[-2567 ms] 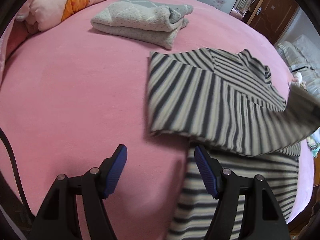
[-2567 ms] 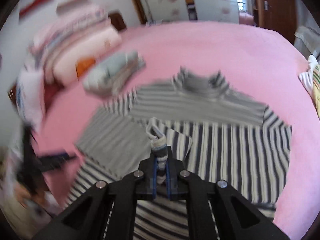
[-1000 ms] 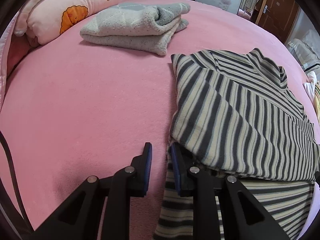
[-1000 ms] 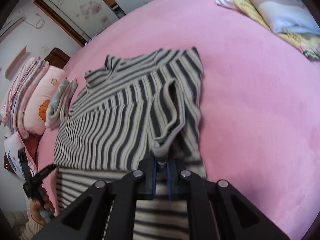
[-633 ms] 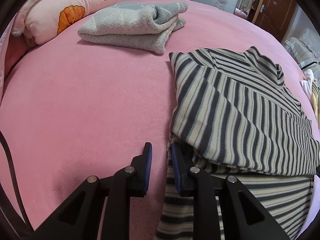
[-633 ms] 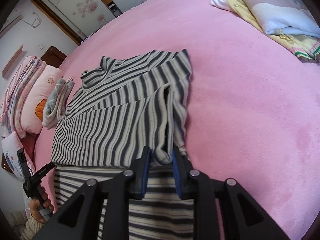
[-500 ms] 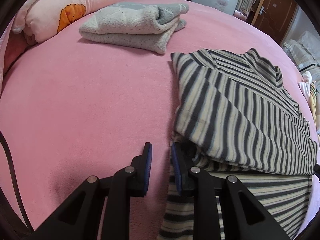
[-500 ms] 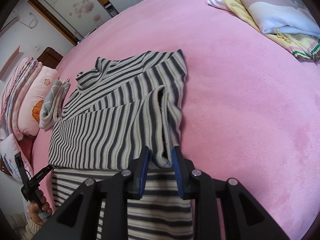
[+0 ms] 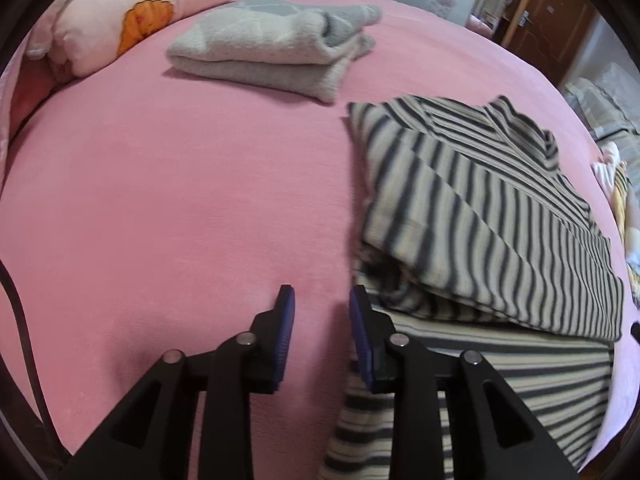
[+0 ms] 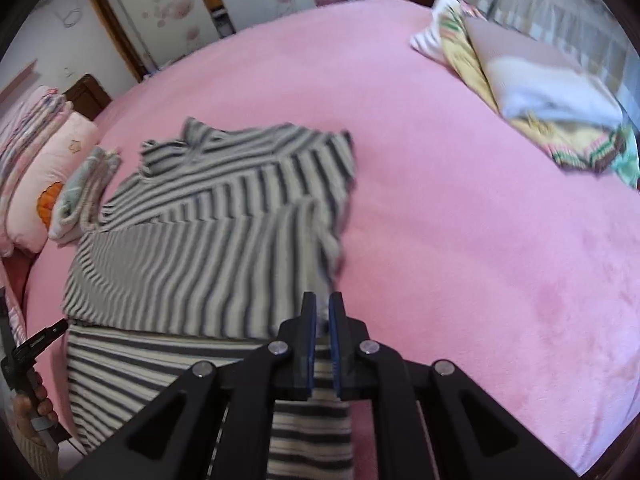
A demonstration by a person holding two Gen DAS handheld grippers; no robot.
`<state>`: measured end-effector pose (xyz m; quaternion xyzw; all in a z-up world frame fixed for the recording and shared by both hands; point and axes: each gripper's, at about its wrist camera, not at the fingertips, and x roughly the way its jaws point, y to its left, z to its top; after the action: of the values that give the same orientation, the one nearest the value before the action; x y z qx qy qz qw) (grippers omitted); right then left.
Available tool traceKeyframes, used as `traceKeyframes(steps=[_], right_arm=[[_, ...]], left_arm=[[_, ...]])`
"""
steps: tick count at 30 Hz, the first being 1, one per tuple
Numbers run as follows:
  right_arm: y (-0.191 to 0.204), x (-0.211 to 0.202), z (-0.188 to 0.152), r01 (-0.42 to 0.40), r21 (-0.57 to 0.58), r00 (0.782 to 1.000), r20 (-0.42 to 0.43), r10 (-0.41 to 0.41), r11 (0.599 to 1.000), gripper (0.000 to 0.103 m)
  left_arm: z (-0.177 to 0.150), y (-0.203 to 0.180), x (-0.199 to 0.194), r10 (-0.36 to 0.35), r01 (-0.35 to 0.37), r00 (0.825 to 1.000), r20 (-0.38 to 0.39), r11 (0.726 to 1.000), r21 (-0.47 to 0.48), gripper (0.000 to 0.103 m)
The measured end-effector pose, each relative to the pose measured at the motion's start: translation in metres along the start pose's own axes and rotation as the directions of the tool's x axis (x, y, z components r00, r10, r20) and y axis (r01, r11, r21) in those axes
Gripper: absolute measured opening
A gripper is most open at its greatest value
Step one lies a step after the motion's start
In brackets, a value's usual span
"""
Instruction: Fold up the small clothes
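The striped sweater (image 9: 492,216) lies on the pink bed (image 9: 180,200), with both sleeves folded in over the body, so the upper part makes a narrow block and the lower hem part spreads out under it, towards the cameras. Its collar points away from the cameras.

Left gripper (image 9: 322,328): the fingers (image 9: 285,336) stand narrow apart & are opening. Nothing is between them, only pink bed cover shows in the gap. The gripper is just beside the left edge of the sweater; the right finger sits at the lower hem's edge, I cannot tell if it touches the cloth.

Right gripper (image 10: 322,334): the fingers (image 10: 308,344) are nearly together & closing. It is over the sweater's lower part, near the end of the folded right sleeve. Striped cloth shows behind the thin gap, but I cannot tell if any cloth is pinched inside; the picture is blurred there.

Behind the sweater, on its left-collar side, is a folded grey sweater (image 9: 276,44), close to it but apart. Further left from that is a pink pillow (image 9: 132,12) with an orange patch. Well apart from the striped sweater, on its right side, a pile of clothes (image 10: 532,92) in yellow, white & other colours lies at the bed's edge.

In the right wrist view, a hand (image 10: 34,404) holding the left gripper's handle shows at the sweater's lower left.
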<state>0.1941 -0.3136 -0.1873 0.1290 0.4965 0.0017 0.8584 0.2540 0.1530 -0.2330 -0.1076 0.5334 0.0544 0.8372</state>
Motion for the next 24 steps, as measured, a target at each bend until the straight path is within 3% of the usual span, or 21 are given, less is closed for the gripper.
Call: traceKeyframes(steps=[5,10,12,15,20,24], right_arm=[[0.037,-0.001,-0.003,-0.054,-0.095,0.999,-0.006,0.054,0.994,0.007],[0.065,0.017,-0.010,-0.059,-0.179,0.998,-0.043,0.052,0.982,0.007],[0.071,0.022,-0.012,-0.076,-0.188,0.996,-0.053,0.068,0.979,0.007],[0.077,0.026,-0.012,-0.090,-0.195,0.995,-0.055,0.081,0.977,0.007],[0.080,0.029,-0.010,-0.091,-0.198,0.995,-0.053,0.082,0.976,0.007],[0.076,0.024,-0.007,-0.089,-0.199,0.996,-0.040,0.082,0.976,0.007]], left_arm=[[-0.003,-0.019,-0.003,-0.039,0.039,0.999,-0.003,0.999,0.029,0.028],[-0.003,-0.027,-0.015,-0.070,0.070,0.998,-0.005,0.996,0.059,0.051],[-0.005,-0.029,-0.023,-0.073,0.073,0.997,0.008,0.995,0.071,0.055],[-0.004,-0.036,-0.025,-0.030,0.027,0.999,0.034,0.994,0.106,0.056],[0.004,-0.045,-0.003,0.007,-0.009,1.000,0.012,0.989,0.144,0.056],[0.001,-0.050,-0.001,-0.026,0.029,1.000,-0.017,0.983,0.179,0.056]])
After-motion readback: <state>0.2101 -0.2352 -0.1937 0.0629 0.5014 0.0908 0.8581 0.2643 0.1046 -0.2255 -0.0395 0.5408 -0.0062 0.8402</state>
